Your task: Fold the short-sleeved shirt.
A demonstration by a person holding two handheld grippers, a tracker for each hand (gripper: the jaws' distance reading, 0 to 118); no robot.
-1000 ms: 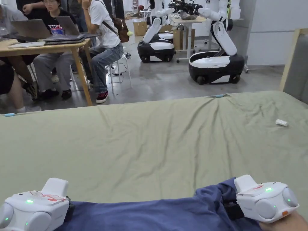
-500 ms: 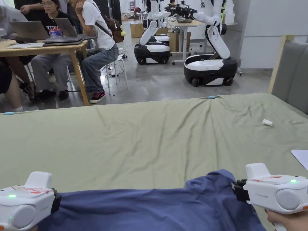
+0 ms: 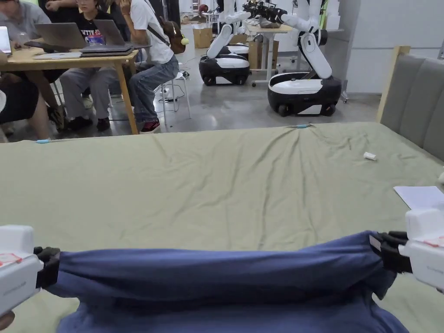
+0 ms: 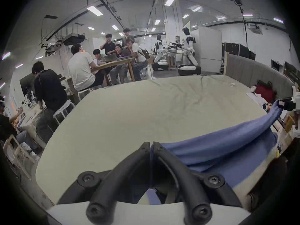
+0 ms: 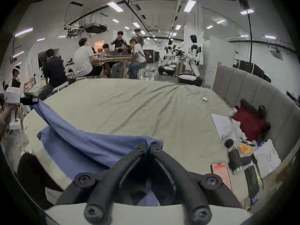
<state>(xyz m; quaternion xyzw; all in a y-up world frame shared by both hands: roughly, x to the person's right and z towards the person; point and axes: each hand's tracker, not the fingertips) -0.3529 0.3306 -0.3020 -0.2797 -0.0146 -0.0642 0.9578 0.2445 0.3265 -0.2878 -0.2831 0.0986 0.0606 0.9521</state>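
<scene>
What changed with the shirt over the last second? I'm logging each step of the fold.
Both grippers, left and right, moved apart and upward, pulling the blue shirt from a slack heap into a taut band lifted off the green sheet. Both stayed clamped on the shirt's ends. The small white scrap on the sheet stayed put.

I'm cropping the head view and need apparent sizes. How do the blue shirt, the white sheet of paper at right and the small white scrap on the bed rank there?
Largest to smallest:
1. blue shirt, though it is nearest the camera
2. white sheet of paper, cut off by the frame edge
3. small white scrap
</scene>
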